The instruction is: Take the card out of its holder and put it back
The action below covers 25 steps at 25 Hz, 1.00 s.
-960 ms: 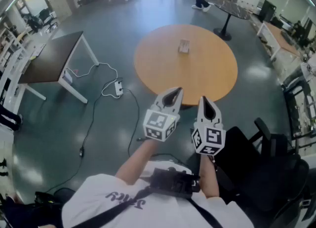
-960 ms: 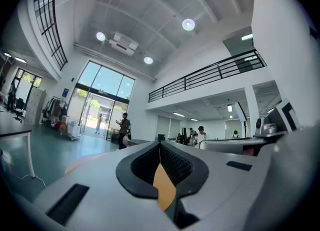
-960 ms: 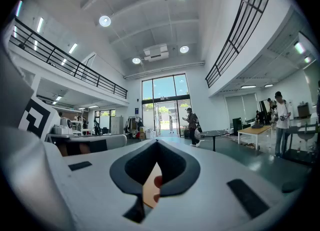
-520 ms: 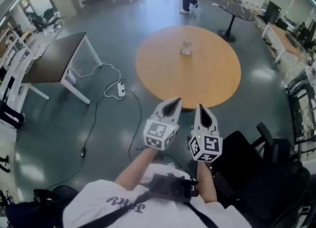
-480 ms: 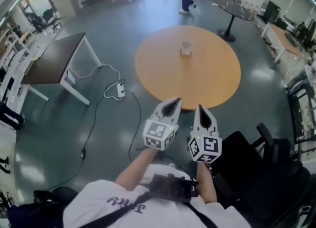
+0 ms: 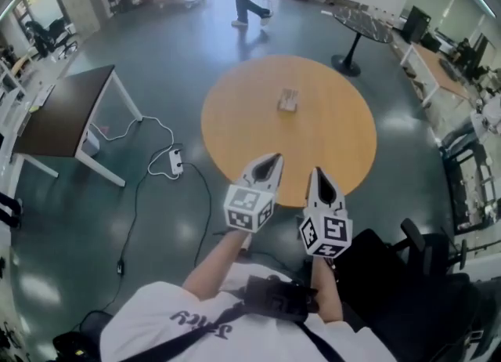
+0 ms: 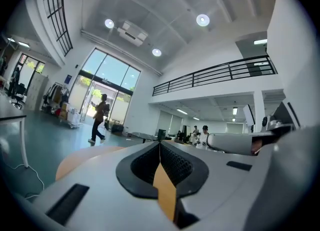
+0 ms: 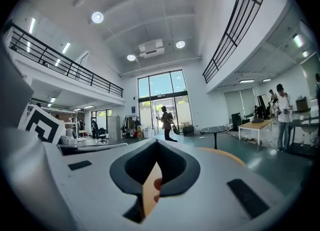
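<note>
Round table [image 6: 313,149] at twelve o'clock: smooth, matt, wood-look top; floor [image 6: 180,63] glossy, mirroring lamps; left gripper [image 6: 272,158] and right gripper [image 6: 319,172]: matt pale plastic shells, dark ribbed pads [image 7: 175,164]; shirt [image 6: 156,329] at six o'clock: white cloth

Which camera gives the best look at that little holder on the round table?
The head view: the card holder sits whole on the round table, seen from above, though small. Both gripper views catch only a strip of the table beyond their jaws; the holder does not show there.

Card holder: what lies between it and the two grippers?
Head view: only bare table top lies between the card holder and the left gripper and right gripper.
</note>
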Tool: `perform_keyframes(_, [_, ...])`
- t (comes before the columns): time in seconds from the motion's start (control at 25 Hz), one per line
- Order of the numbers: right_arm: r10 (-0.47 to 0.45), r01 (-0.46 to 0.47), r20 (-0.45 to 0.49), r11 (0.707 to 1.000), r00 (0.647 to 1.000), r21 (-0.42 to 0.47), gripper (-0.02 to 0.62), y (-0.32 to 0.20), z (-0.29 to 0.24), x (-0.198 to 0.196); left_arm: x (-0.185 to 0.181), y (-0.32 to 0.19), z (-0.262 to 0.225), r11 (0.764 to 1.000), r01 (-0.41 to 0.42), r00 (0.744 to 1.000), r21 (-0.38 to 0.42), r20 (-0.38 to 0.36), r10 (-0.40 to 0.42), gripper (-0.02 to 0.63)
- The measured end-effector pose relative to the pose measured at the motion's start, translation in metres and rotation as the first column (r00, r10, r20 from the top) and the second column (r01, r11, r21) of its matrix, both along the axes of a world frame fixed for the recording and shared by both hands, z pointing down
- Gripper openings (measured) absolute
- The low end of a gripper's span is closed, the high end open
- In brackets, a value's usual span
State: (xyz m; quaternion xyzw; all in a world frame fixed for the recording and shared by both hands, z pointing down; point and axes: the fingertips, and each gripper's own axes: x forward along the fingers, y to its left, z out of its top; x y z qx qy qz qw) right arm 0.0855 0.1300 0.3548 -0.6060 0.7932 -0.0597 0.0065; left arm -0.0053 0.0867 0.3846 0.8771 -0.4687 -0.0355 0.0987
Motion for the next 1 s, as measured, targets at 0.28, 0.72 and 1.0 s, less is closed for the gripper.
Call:
perform_keyframes(0.28, [0.044, -0.043, -0.027, 0.999, 0.999, 0.004, 0.02, -0.065, -0.003, -0.03, -0.02, -0.061, -0.021, 0.994, -0.053, 0.998, 0.097, 0.038, 0.049, 0.011])
perform_keyframes(0.72, [0.088, -0.09, -0.051, 0.995, 0.995, -0.031, 0.02, -0.118, 0.017, -0.027, -0.01, -0.114, 0.007, 0.982, -0.16, 0.984, 0.096, 0.09, 0.152, 0.009])
perform_keyframes(1.0, [0.114, -0.119, -0.053, 0.987, 0.992, -0.105, 0.02, -0.157, 0.054, -0.003, -0.007, -0.159, 0.044, 0.983, -0.186, 0.977, -0.001, 0.11, 0.185, 0.009])
